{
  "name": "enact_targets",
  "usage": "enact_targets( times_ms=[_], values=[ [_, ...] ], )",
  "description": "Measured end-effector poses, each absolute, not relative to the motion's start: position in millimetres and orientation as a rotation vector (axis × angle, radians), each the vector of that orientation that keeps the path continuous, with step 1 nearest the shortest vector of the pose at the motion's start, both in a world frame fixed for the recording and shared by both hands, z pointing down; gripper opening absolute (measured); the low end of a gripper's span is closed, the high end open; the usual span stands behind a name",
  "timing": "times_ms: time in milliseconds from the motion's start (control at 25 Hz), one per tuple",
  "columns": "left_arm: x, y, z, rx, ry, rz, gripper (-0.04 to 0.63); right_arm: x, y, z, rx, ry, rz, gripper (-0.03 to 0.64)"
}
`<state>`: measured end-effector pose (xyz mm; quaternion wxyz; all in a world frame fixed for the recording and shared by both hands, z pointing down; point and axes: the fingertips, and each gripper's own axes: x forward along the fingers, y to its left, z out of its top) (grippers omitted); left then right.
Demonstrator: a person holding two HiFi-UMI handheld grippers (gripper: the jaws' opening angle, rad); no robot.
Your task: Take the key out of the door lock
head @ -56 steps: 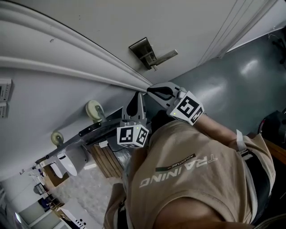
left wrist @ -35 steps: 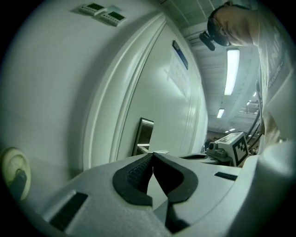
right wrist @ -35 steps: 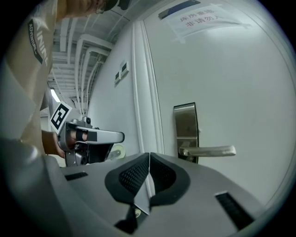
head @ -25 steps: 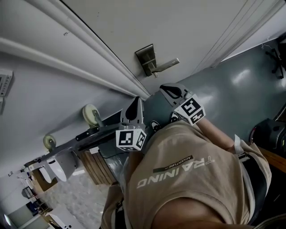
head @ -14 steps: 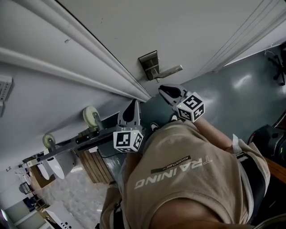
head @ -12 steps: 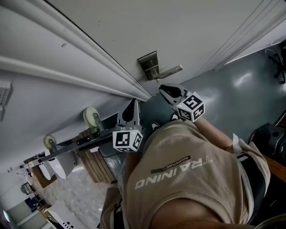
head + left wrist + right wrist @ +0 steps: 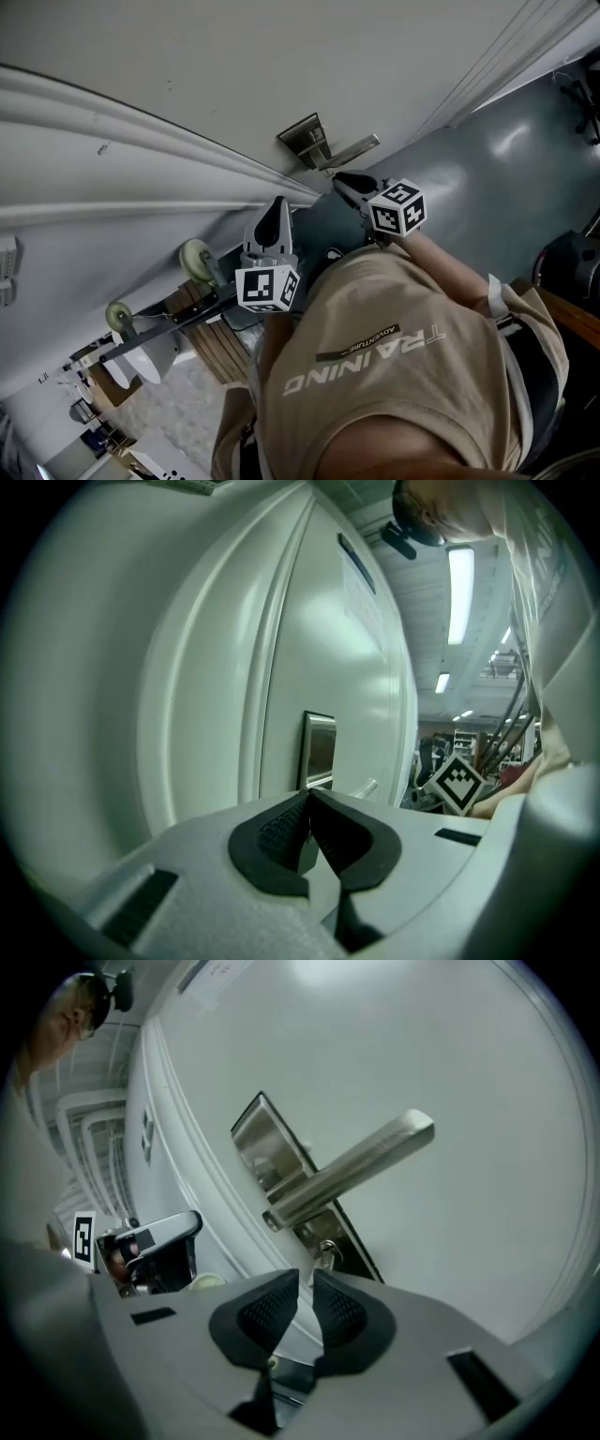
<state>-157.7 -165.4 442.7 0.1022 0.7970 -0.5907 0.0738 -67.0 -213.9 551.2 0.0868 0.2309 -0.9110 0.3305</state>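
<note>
The metal lock plate (image 7: 303, 142) with its lever handle (image 7: 352, 148) sits on the white door (image 7: 281, 56). In the right gripper view a small silver key (image 7: 325, 1251) sticks out of the plate (image 7: 272, 1162) just below the lever (image 7: 352, 1171). My right gripper (image 7: 306, 1283) is just short of the key, its pads a narrow gap apart with nothing between them. In the head view that gripper (image 7: 343, 179) points at the plate from below. My left gripper (image 7: 277, 206) hangs back by the door frame, pads together and empty (image 7: 308, 803).
The white door frame moulding (image 7: 141, 122) runs along the left of the door. Behind me stands a cart on pale wheels (image 7: 197, 260) with a wooden crate (image 7: 220, 337). Grey floor (image 7: 487, 178) lies to the right. My beige shirt (image 7: 394, 375) fills the lower view.
My right gripper has moved up toward the lock plate and now sits just under the lever. The left gripper has kept its place by the frame.
</note>
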Motion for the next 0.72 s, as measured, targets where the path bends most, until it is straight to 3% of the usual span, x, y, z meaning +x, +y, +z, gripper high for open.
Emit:
enact_targets(
  times_ms=[480, 600, 720],
  values=[
    [-145.3, -161.1, 458.4, 2.389, -1.682, 0.397, 0.006, -66.6, -225.4, 577.0, 0.779, -2.662, 1.217, 0.020],
    [-140.8, -160.5, 459.8, 2.377, -1.662, 0.365, 0.006, -68.6, -228.4, 575.6, 0.755, -2.666, 1.383, 0.087],
    [-138.1, -162.4, 458.3, 2.390, -1.674, 0.394, 0.006, -72.1, -233.1, 576.5, 0.741, -2.638, 1.557, 0.087]
  ],
)
